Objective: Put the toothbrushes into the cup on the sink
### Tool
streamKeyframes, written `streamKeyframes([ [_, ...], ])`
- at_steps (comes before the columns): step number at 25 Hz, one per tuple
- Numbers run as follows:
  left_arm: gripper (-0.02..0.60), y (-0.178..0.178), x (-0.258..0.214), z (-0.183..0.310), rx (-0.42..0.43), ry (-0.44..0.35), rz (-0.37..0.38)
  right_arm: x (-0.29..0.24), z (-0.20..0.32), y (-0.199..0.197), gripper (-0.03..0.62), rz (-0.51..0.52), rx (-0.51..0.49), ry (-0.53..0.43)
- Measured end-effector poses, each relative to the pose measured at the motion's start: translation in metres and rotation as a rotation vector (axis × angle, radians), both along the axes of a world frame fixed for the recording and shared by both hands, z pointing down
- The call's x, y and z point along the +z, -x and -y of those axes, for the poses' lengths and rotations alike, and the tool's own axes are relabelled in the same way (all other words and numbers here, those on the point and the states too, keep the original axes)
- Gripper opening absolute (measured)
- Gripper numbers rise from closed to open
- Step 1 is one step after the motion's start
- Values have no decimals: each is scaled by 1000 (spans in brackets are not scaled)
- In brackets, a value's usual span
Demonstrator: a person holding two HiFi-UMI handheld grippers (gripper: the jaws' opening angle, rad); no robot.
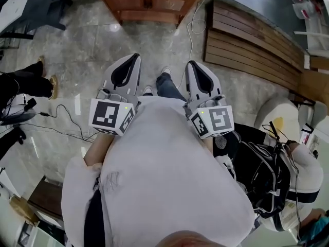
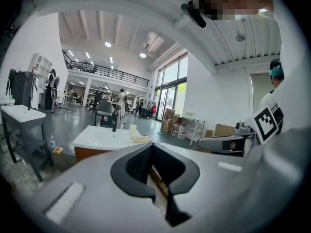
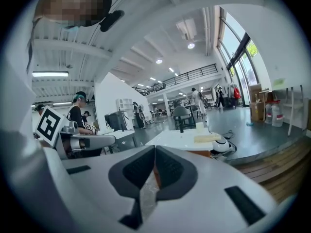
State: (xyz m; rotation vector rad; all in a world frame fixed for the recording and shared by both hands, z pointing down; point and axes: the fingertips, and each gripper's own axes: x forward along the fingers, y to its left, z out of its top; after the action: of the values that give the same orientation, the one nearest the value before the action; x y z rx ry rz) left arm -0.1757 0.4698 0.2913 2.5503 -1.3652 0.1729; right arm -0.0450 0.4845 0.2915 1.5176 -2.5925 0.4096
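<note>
Left gripper view, cup beyond hand-held gripper

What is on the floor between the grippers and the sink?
In the head view, bare grey floor lies between the left gripper, the right gripper and the sink. Only a thin white cable trails over it at the right.

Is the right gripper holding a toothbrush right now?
No: the right gripper is shut, its jaws pressed together with nothing between them.
</note>
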Motion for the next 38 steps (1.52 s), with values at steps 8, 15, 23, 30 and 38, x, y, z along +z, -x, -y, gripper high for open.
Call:
streamKeyframes([
  [8,-3,-50,-9,47,-48,-8,2,-13,58,-60,12,-5,-28,-15],
  [15,-4,-80,-2,67,-65,-22,12,3,80,-97,12,8,-26,-14],
  [23,-3,-109,-8,83,-15,-34,54,11,84,-126,12,62,21,14],
  [30,-3,-119,4,104,42,-7,42,20,97,-138,12,61,85,31],
  [38,-4,-106,9,161,89,1,19,18,146,-124,12,32,136,39],
])
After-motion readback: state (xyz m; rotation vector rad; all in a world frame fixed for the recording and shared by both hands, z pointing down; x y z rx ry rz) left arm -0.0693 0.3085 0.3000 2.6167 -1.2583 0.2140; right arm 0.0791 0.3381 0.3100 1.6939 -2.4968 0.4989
